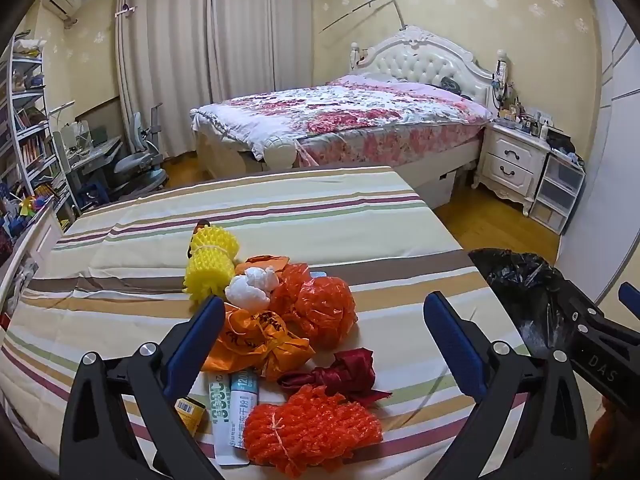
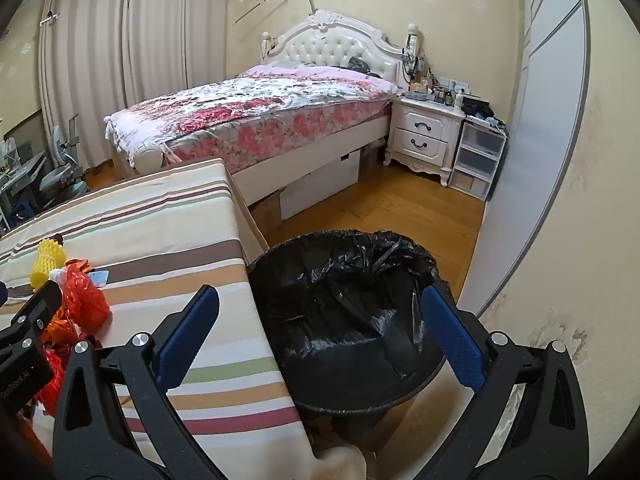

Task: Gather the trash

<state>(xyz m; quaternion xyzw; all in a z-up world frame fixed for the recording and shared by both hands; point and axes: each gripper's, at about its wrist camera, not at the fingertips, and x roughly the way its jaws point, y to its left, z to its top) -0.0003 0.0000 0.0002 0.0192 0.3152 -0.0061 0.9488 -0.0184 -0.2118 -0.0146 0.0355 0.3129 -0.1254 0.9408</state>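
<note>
A heap of trash lies on the striped tablecloth point(image 1: 280, 208): yellow foam netting point(image 1: 211, 264), a white crumpled wad point(image 1: 250, 286), orange plastic bags point(image 1: 320, 308), a dark red wrapper point(image 1: 344, 374), orange-red foam netting point(image 1: 312, 428) and a white-teal packet point(image 1: 232, 404). My left gripper point(image 1: 324, 320) hangs open over the heap, nothing between its blue pads. My right gripper point(image 2: 320, 320) is open above the bin with a black liner point(image 2: 348, 300), which stands off the table's right edge. The left gripper's body shows at the left edge of the right wrist view point(image 2: 24, 340).
A bed with a floral cover point(image 1: 340, 116) stands beyond the table. A white nightstand point(image 2: 424, 136) and clear drawers point(image 2: 478, 160) sit by the right wall. A desk, chair point(image 1: 140, 156) and bookshelf point(image 1: 28, 120) fill the left side. Wooden floor point(image 2: 380, 208) lies between bed and bin.
</note>
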